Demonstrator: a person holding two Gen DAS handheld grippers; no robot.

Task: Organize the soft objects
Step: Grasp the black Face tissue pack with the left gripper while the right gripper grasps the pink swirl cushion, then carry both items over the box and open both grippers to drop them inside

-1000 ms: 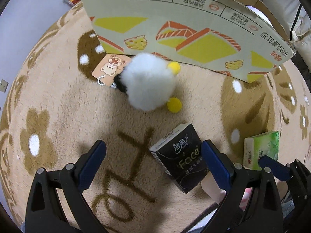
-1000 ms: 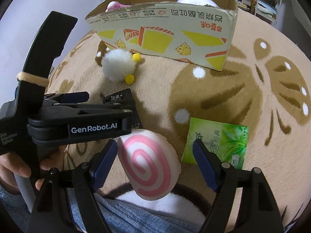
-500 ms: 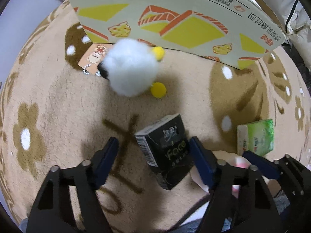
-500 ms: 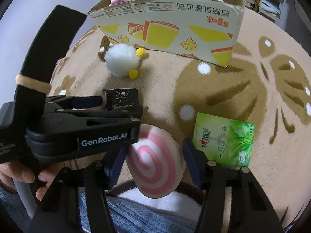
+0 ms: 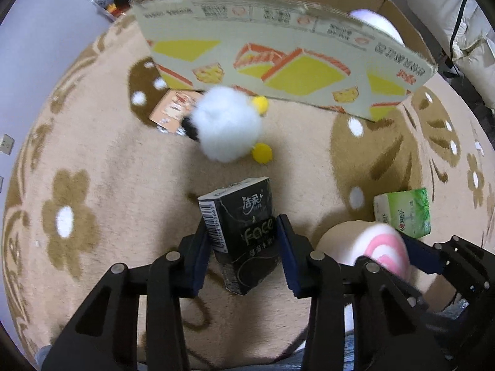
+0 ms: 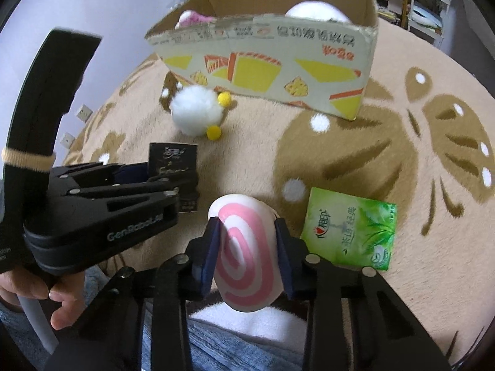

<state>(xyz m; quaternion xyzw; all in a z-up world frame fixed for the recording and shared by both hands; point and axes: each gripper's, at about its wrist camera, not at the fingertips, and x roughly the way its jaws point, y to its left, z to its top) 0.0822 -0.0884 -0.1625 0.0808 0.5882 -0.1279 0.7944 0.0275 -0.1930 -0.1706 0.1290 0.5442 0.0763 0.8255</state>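
Both sets of jaws are closed tight on something. The left gripper [image 5: 244, 253] pinches a black tissue pack [image 5: 239, 232] from both sides, with its blue pads [image 5: 202, 256] pressed flat on the pack's long edges. The pack has white writing and a barcode on one side, and it sticks out past the fingertips toward the box. The right gripper [image 6: 247, 247] squeezes a squishy white toy with a pink swirl [image 6: 247, 247] between its own blue pads [image 6: 212, 250]. The toy bulges out above and below the pads. A bare hand [image 6: 46, 290] holds the handle of the left gripper at the near left of the right wrist view.

Just to the right of the swirl toy, a green tissue pack [image 6: 352, 228] lies flat on the fluffy tan rug [image 6: 402, 160]. The rug has brown flowers and white dots on it.

A bit farther out sits a white fluffy ball toy [image 5: 227, 126] with two small yellow pom-poms [image 5: 262, 153] stuck to it. A small orange card [image 5: 173, 108] lies beside it on the left, partly under the fluff.

Farthest away stands a cardboard box [image 5: 278, 61] with yellow and orange cheese pictures on its side. The fluffy ball is right up by its wall. Inside the box you can see a pink and white soft toy [image 6: 193, 18] and a round white one [image 6: 318, 10].
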